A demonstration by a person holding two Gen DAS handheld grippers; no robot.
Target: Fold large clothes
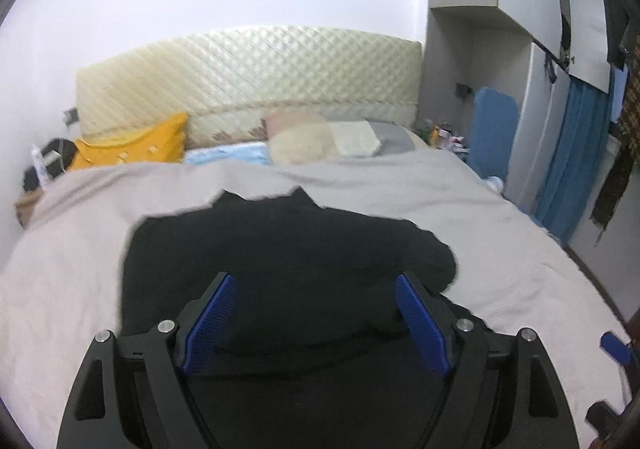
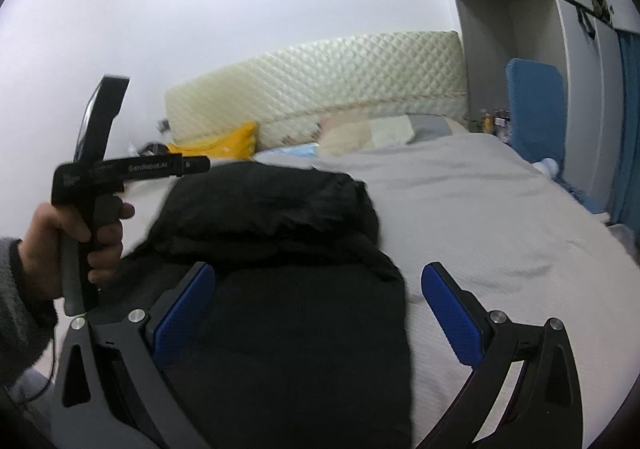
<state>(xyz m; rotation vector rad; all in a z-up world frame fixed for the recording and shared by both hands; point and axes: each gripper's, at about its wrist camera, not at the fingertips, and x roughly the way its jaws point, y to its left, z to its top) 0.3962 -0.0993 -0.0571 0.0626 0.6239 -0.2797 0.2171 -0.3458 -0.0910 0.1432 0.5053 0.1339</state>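
A large black garment (image 1: 288, 249) lies partly folded on the grey bedspread (image 1: 400, 193), its far part doubled over into a thick bundle. It also shows in the right wrist view (image 2: 280, 249). My left gripper (image 1: 314, 289) is open and empty, just above the garment's near part. My right gripper (image 2: 318, 283) is open and empty, over the garment's near right edge. The left gripper's body shows at the left of the right wrist view, held in a hand (image 2: 72, 241).
A quilted cream headboard (image 1: 248, 73), a yellow pillow (image 1: 132, 145) and patchwork pillows (image 1: 336, 137) lie at the bed's far end. Grey cabinets (image 1: 460, 49), a blue board (image 1: 494, 129) and a blue curtain (image 1: 572, 153) stand to the right.
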